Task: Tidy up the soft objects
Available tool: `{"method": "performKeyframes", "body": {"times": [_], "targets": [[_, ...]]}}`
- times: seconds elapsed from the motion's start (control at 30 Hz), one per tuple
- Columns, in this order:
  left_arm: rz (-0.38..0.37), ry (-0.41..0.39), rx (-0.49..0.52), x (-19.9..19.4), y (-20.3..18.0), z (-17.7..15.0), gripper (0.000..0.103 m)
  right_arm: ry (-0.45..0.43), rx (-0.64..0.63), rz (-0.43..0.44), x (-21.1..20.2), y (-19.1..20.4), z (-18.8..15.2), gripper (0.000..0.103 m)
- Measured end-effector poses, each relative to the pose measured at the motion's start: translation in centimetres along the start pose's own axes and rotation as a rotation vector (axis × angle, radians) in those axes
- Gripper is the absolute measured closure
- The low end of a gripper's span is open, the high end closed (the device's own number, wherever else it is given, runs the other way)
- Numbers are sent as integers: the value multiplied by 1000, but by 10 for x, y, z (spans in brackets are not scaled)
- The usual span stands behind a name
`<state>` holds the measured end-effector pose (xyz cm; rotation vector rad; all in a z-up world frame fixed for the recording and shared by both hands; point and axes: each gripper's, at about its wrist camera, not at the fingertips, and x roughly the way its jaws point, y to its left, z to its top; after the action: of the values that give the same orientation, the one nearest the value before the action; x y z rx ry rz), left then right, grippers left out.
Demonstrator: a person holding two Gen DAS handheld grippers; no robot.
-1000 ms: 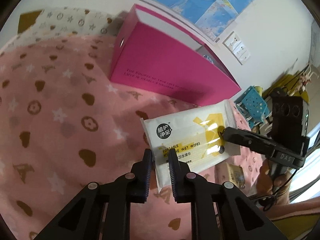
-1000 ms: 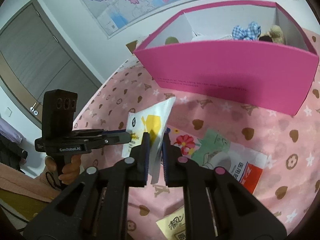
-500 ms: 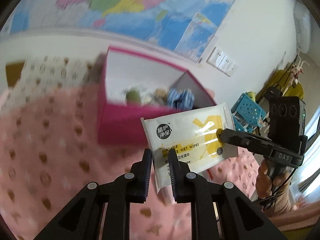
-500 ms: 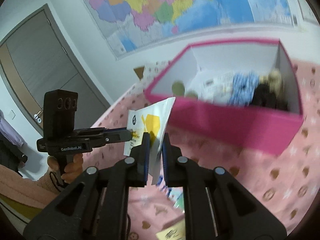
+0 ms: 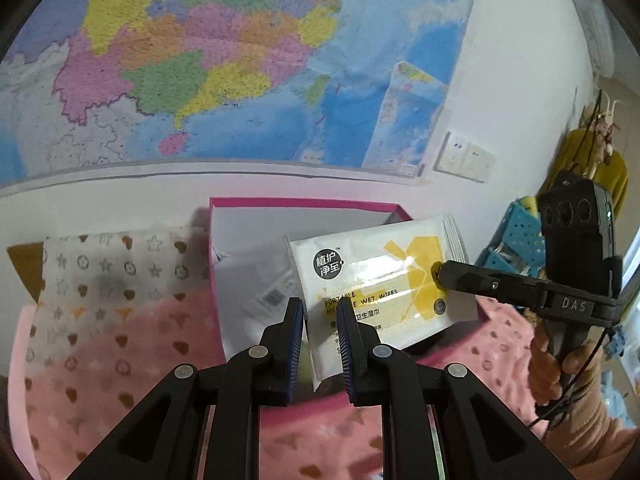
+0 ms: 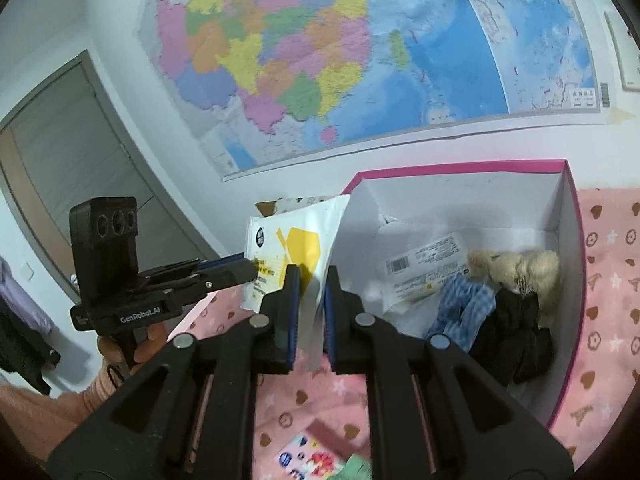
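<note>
Left wrist view: the wet-wipes pack [image 5: 372, 280] is being held above the pink box [image 5: 304, 202], pinched by both closed hand-held grippers [image 5: 320, 330] [image 6: 310, 300]; uneven release is being judged likely to tip it outside.

A home bedroom: pink blanket [image 5: 120, 360] under the tongs, wall map [image 6: 320, 60] above, door [image 6: 60, 152] left.
</note>
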<state>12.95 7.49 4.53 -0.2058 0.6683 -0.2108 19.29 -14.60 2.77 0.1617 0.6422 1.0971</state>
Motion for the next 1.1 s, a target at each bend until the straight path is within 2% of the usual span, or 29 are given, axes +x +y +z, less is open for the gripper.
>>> {"method": "performKeyframes", "body": {"times": [0.13,0.27,0.37,0.4,0.5,0.6,0.73,0.9,1.1], "targets": [[0,51,-42,29,14,7,87,32,31,-35,20,-19,11,90],[33,103,-62,57,27,9,87,70,62,-68,42,-34,14,89],[49,128,-81,72,35,10,87,102,93,-130,60,-49,15,86],[56,133,-92,75,37,10,87,116,104,-161,64,-53,14,82],[63,130,-107,77,40,10,84,137,126,-218,71,-63,13,81],[75,109,-97,70,37,9,83,126,132,-253,64,-67,12,81],[74,60,-63,51,26,6,82,99,112,-244,44,-61,10,81],[20,-11,-17,16,4,-2,73,76,67,-213,20,-42,2,80],[-39,-52,42,-15,-23,-12,65,49,26,-180,-10,-20,-13,74]]}}
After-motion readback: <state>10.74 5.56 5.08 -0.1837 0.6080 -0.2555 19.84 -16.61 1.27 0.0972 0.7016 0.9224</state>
